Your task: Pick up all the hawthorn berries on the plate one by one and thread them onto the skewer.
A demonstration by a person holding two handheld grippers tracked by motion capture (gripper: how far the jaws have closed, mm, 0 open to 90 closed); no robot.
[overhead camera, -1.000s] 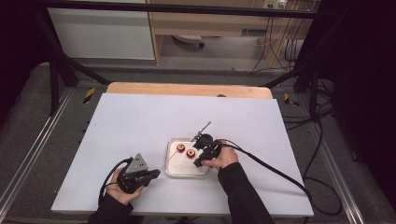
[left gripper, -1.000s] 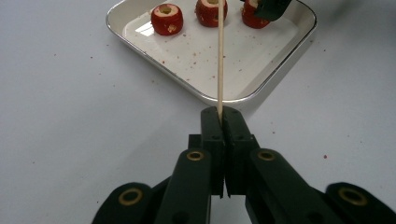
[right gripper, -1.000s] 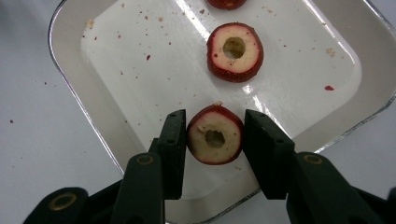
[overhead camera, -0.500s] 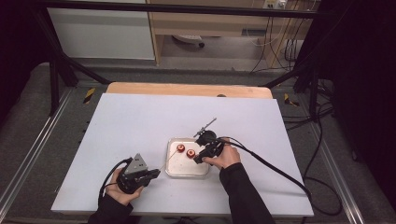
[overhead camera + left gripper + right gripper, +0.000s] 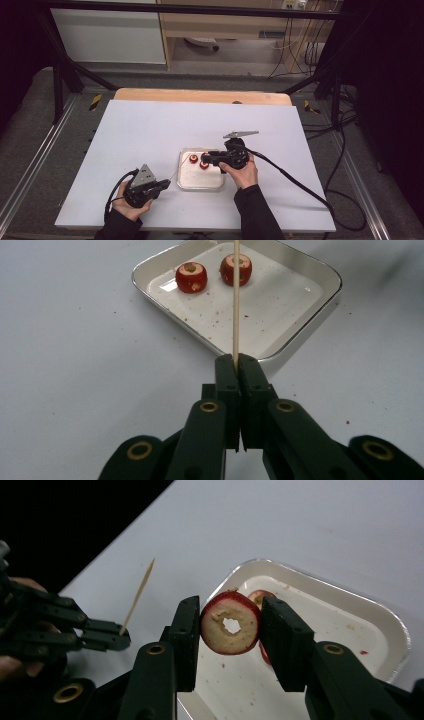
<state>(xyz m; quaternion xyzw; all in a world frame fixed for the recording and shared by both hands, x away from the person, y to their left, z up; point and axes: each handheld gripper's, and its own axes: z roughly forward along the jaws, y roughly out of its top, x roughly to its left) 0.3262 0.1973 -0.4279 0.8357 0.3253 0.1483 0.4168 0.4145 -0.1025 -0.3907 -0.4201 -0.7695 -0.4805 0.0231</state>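
My right gripper (image 5: 230,605) is shut on a small red cored fruit (image 5: 215,630), hole facing the camera, just above a white metal tray (image 5: 390,625). Two more red cored fruits (image 5: 191,277) (image 5: 236,269) lie at the tray's (image 5: 320,295) far side. My left gripper (image 5: 235,360) is shut on a thin wooden skewer (image 5: 235,300) that points over the tray. In the high view the left gripper (image 5: 167,184) rests left of the tray (image 5: 200,185), and the right gripper (image 5: 206,158) reaches over it from the right. The skewer (image 5: 137,592) tip stands left of the held fruit.
The tray sits near the front middle of a white table top (image 5: 150,130). A wooden strip (image 5: 200,95) runs along the far edge. A black cable (image 5: 290,175) trails from the right gripper off to the right. Red crumbs dot the tray floor.
My right gripper has rolled over and swung its jaws to point left above the tray. The left gripper and skewer have stayed in place.
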